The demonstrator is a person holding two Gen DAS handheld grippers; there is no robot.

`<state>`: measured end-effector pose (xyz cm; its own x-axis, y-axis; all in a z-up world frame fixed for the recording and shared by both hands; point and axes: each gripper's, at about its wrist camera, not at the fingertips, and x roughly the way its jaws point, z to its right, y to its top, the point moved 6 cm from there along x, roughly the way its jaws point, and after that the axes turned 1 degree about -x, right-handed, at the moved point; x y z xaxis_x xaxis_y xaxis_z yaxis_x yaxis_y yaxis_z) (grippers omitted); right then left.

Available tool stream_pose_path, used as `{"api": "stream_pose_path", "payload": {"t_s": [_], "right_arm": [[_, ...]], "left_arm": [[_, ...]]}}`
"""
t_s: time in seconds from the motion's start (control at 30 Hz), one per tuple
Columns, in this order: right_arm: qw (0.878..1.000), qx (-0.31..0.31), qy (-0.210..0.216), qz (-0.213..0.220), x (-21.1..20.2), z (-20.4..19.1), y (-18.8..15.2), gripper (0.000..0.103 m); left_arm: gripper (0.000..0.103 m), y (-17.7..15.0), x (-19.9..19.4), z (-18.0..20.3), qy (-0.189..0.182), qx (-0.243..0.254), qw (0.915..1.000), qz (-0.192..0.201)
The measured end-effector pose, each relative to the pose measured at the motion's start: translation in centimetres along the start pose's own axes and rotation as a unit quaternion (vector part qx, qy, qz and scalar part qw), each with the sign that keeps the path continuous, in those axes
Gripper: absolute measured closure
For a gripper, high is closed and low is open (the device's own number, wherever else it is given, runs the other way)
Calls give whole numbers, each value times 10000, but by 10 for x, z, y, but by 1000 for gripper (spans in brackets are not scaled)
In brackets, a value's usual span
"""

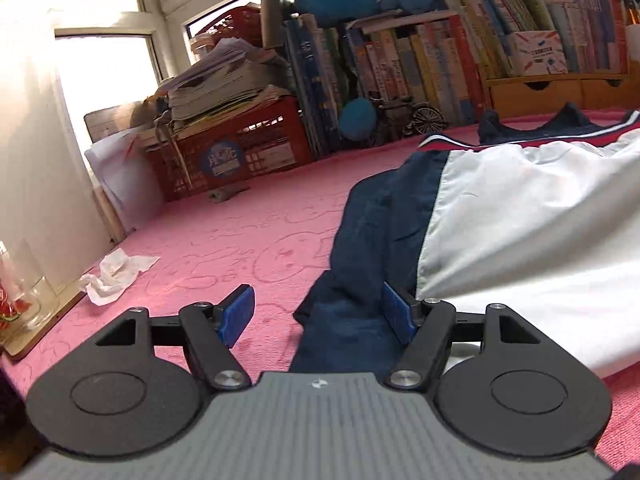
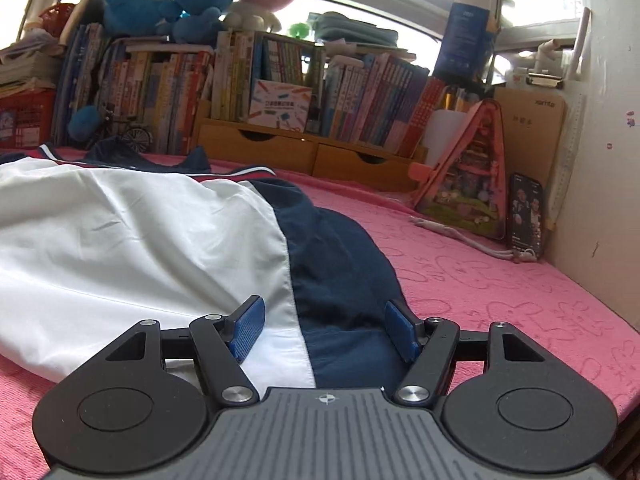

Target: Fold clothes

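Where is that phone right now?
In the right wrist view the phone stands propped against the white wall at far right, on the pink cover, beside the pink triangular picture stand.

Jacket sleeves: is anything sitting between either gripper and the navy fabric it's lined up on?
Nothing visible. The left gripper is open with the jacket's navy sleeve already between its fingers. The right gripper is open over the other navy sleeve. The crumpled tissue and the phone lie well aside.
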<state>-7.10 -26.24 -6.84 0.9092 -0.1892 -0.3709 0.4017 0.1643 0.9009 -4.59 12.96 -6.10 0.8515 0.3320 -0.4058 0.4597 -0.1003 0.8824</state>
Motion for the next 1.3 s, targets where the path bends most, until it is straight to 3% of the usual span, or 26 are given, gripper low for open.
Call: {"api": "stream_pose_path", "payload": {"t_s": [0.13, 0.37, 0.43, 0.5, 0.6, 0.7, 0.8, 0.93, 1.03, 1.1, 1.3], "right_arm": [[10000, 26, 17, 14, -1, 1, -2, 36], [9979, 614, -210, -57, -7, 32, 16, 36], [9974, 714, 138, -7, -7, 33, 29, 36], [9932, 798, 847, 48, -4, 21, 46, 36], [9752, 844, 2047, -66, 6, -8, 70, 36], [9632, 606, 2610, -230, 23, -43, 82, 36], [9670, 291, 2511, -314, 39, -61, 85, 36], [9713, 516, 2253, -551, 61, -49, 79, 36], [9727, 830, 2008, -814, 75, -33, 67, 36], [9677, 1058, 2126, -849, 78, -27, 65, 36], [9737, 811, 1934, -887, 78, -34, 65, 35]], "left_arm": [[32, 2, 0, -7, -133, -337, 9992, -145], [35, 36, -12, 24, -1277, -473, 9907, -23], [35, 45, -16, 33, -1605, -508, 9857, 15], [35, 55, -21, 43, -1932, -543, 9797, 52], [35, 70, -28, 56, -2417, -593, 9685, 108], [35, 82, -23, 85, -2805, -288, 9593, 130], [35, 86, -4, 111, -2824, 188, 9591, 97], [35, 82, 31, 113, -2372, 526, 9700, -102], [32, 76, 55, 95, -1899, 587, 9799, -174], [23, 74, 66, 82, -1820, 409, 9822, -214], [20, 73, 81, 67, -1697, 174, 9845, -417]]}}
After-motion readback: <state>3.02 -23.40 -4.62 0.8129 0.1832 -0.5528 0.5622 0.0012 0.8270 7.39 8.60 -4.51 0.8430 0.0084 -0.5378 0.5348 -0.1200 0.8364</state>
